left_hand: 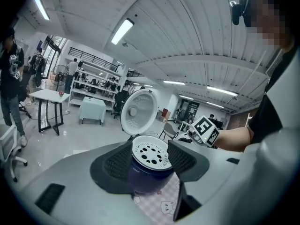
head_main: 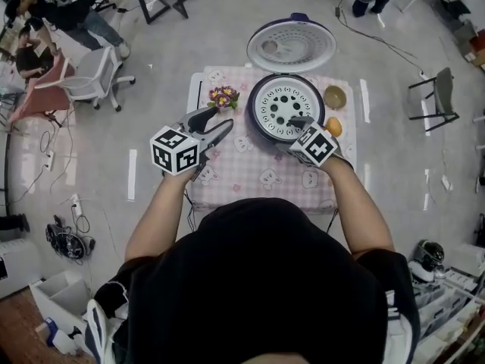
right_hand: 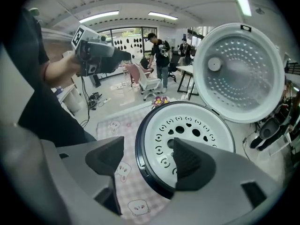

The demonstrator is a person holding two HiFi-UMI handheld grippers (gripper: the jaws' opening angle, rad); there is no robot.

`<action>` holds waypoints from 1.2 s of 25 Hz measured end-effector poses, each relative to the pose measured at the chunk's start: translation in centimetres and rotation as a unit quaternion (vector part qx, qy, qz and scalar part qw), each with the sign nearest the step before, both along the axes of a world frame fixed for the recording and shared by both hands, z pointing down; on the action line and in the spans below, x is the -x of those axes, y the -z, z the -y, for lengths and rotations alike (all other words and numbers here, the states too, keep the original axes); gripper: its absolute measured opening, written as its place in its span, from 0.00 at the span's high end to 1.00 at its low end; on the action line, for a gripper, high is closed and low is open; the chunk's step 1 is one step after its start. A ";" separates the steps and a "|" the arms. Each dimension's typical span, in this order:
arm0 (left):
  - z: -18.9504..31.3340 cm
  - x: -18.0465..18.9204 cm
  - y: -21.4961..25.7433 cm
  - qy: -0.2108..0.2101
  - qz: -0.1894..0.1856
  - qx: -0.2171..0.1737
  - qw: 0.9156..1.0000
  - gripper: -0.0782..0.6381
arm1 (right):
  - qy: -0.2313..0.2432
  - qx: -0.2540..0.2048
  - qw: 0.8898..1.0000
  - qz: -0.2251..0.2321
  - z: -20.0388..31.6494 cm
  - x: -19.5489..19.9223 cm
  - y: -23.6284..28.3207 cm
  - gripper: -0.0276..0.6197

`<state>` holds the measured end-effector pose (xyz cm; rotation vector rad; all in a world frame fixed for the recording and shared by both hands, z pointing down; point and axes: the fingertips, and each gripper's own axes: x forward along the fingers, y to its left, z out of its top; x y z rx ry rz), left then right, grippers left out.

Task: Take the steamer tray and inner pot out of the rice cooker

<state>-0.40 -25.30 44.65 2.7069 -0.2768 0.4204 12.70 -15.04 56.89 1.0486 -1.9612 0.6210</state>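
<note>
Both wide, gripping nothing: left tongs (head_main: 221,121), right tongs (head_main: 297,122); one steamer tray (head_main: 282,106) in one rice cooker (head_main: 251,114); one lid (head_main: 292,45) up.

In the head view's upper centre, the rice cooker (head_main: 254,117) stands on the table (head_main: 250,179), with the steamer tray (head_main: 284,106) inside it and its open lid (head_main: 291,45) above. Flowers (head_main: 223,97) sit left of it, and a bowl (head_main: 335,96) and a round fruit (head_main: 333,127) to its right.

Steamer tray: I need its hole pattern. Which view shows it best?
Head view: steamer tray from above, nearly whole. Right gripper view is closer, but partly hidden; left gripper view shows it small, oblique.
</note>
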 end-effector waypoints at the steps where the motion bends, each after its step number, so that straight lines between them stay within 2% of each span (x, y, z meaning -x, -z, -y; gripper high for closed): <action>1: 0.0 0.1 -0.3 0.003 0.001 0.003 1.000 0.54 | 0.009 0.011 1.000 0.001 -0.1 0.4 -0.4 0.43; 8: 0.0 0.1 -2.3 0.009 0.010 0.019 1.000 0.54 | 0.076 0.069 0.994 -0.023 -0.2 1.8 -4.0 0.43; 13: 0.1 0.6 -3.3 0.019 0.013 0.028 0.999 0.54 | 0.116 0.079 0.987 -0.083 0.5 1.2 -5.3 0.48; 24: 0.7 1.2 -4.4 0.026 0.011 0.036 0.999 0.54 | 0.149 0.124 0.975 -0.114 0.8 0.9 -7.4 0.55; 30: 0.4 0.9 -4.5 0.022 0.009 0.037 0.999 0.54 | 0.152 0.130 0.973 -0.111 0.4 0.8 -7.2 0.62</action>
